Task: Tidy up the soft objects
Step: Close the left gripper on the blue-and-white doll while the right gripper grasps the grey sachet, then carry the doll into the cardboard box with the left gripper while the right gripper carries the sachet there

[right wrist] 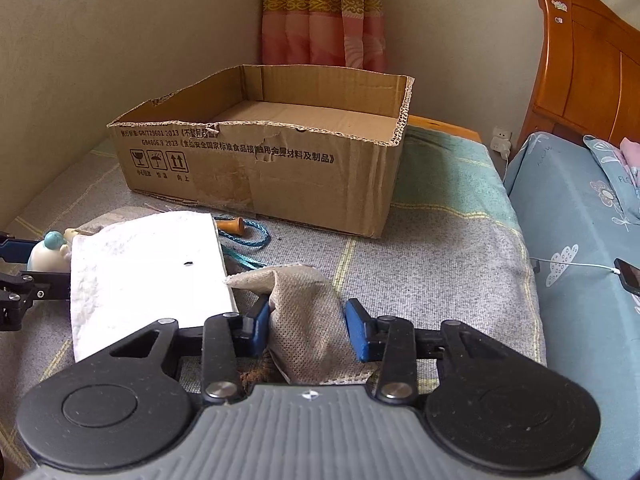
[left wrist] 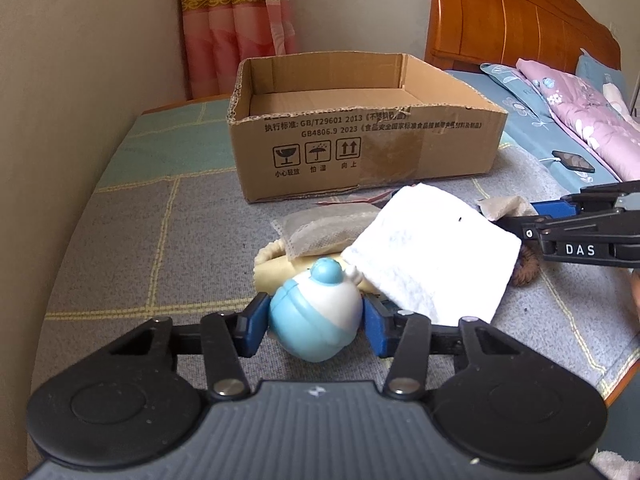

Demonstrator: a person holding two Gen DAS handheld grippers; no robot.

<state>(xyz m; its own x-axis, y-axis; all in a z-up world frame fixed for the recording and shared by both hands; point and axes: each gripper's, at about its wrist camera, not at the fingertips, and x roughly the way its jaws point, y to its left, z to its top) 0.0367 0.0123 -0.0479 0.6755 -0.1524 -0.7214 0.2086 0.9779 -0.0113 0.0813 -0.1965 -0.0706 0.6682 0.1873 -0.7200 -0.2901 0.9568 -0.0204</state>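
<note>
The left tool (left wrist: 316, 322) grips a blue-and-white toy figure (left wrist: 316, 316) between its blue pads, closed against both sides. The right tool (right wrist: 306, 330) clamps a beige mesh pouch (right wrist: 308, 320) between its pads. A white cloth (right wrist: 148, 268) lies between both tools on the grey checked surface (right wrist: 440, 264), partly covering a second mesh pouch (left wrist: 324, 230) and a cream soft item (left wrist: 276, 268). A blue cord (right wrist: 250, 240) lies just beyond. Farther back stands an open cardboard box (left wrist: 360, 144), showing only its bare floor.
</note>
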